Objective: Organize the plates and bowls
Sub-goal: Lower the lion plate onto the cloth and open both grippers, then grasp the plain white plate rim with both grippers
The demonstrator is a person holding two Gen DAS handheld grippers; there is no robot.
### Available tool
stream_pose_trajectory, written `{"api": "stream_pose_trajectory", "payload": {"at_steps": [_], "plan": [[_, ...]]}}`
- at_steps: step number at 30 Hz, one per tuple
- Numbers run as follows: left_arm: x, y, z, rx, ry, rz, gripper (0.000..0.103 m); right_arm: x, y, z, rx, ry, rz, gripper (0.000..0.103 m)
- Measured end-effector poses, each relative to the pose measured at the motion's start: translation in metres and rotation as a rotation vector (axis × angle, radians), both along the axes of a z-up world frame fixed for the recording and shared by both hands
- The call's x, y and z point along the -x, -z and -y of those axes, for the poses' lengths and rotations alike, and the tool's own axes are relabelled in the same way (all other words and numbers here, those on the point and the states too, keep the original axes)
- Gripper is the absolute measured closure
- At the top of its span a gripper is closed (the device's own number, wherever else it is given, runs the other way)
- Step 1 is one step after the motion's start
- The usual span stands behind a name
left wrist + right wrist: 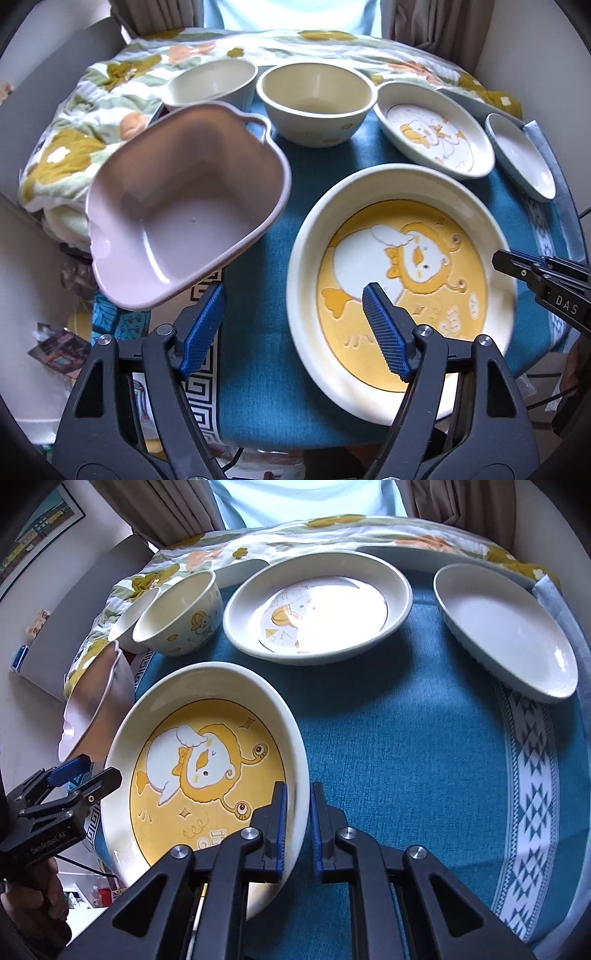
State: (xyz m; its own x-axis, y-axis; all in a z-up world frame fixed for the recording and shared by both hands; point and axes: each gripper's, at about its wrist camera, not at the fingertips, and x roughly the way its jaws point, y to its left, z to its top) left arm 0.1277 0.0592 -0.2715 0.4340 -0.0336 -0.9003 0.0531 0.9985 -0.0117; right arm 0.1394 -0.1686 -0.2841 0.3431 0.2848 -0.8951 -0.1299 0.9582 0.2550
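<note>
A large cream plate with a yellow cartoon centre is near the front left of the blue-clothed table. My right gripper is shut on its right rim, one pad inside and one outside. My left gripper is open and straddles the plate's left rim without pressing on it. One of its fingers is over the yellow centre, the other outside over the cloth. Two cream bowls stand at the back.
A pink basin sits tilted left of the plate. An oval duck-print plate and a white oval dish lie at the back right. A floral quilt lies behind. The blue cloth is bare on the right.
</note>
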Motion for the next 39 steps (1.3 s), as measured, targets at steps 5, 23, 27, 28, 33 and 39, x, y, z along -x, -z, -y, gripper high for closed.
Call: {"api": "stream_pose_trajectory", "payload": {"at_steps": [5,23,27,28,33,39], "plan": [[0.004,-0.031,0.012,0.015,0.018,0.041,0.029,0.005,-0.023,0.006,0.017,-0.013,0.036,0.091],[-0.058,-0.185,0.121,0.217,0.374,0.336,0.0,0.034,-0.147,0.115,-0.055,0.331,0.234,0.0],[-0.089,-0.182,0.161,0.219,0.447,0.294,0.0,0.031,-0.142,0.148,-0.027,0.425,0.212,0.0],[-0.096,-0.178,0.169,0.229,0.458,0.277,0.0,0.028,-0.139,0.155,-0.027,0.446,0.215,0.0],[-0.147,-0.141,0.207,0.29,0.48,0.13,0.0,-0.004,-0.106,0.193,-0.069,0.487,0.153,0.0],[-0.2,-0.068,0.258,0.257,0.513,-0.047,0.005,-0.034,-0.05,0.224,-0.167,0.541,0.056,0.0]]}}
